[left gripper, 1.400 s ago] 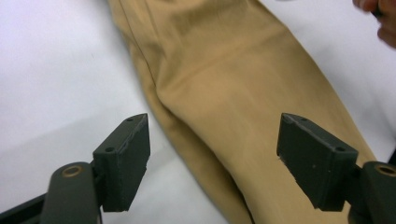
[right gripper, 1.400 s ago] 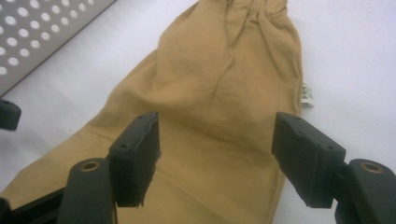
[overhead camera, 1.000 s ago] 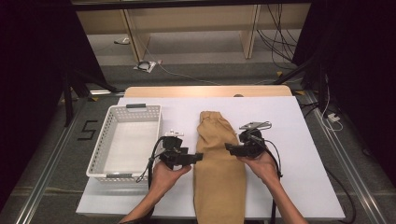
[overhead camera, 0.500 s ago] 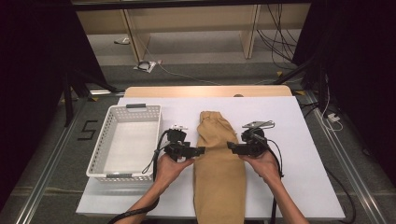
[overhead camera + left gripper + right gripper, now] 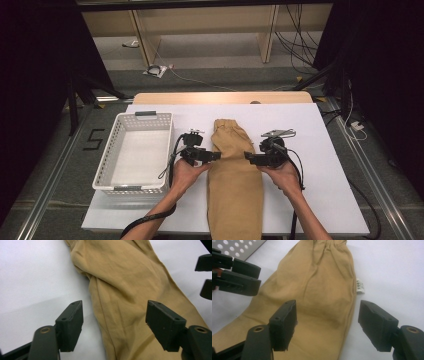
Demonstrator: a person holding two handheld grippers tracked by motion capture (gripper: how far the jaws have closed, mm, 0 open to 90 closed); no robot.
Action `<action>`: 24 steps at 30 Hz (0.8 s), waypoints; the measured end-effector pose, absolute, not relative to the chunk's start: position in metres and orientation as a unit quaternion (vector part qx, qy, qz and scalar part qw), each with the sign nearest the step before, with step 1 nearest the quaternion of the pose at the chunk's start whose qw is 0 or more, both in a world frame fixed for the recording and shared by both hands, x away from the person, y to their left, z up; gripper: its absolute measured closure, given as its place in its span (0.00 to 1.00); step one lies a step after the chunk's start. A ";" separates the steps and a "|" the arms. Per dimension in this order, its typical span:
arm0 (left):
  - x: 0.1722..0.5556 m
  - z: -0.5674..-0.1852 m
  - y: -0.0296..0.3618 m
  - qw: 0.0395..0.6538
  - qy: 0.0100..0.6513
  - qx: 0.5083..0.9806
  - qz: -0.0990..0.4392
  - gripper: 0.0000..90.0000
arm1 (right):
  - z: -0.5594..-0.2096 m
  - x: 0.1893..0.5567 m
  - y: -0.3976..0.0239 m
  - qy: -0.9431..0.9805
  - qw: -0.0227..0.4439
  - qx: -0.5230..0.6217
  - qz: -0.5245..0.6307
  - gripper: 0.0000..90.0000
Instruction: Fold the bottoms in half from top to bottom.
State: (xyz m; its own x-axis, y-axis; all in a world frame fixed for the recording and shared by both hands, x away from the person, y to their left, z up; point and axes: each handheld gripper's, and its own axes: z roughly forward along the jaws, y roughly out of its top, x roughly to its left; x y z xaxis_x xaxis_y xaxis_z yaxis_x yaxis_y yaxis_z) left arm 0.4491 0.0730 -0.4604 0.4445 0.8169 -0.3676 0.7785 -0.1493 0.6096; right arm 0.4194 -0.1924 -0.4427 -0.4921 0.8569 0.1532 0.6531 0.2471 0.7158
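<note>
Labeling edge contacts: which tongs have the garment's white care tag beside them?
The right tongs. The white tag juts from the tan garment edge just beyond them; the left tongs straddle the opposite, tagless edge.

My high view looks down from above; both gripper views sit close over the tan cloth (image 5: 234, 175), facing inward.

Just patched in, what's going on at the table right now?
A person holds a gripper in each hand over tan trousers laid flat on the white table. The left gripper and the right gripper face each other at the cloth's two edges, jaws open, the left's just closing a little. Nothing is gripped yet. A white basket sits left.
</note>
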 end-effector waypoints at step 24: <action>0.462 -0.477 0.066 0.350 0.536 0.768 0.026 0.67 | -0.444 0.421 -0.197 0.777 0.135 0.489 0.373 0.36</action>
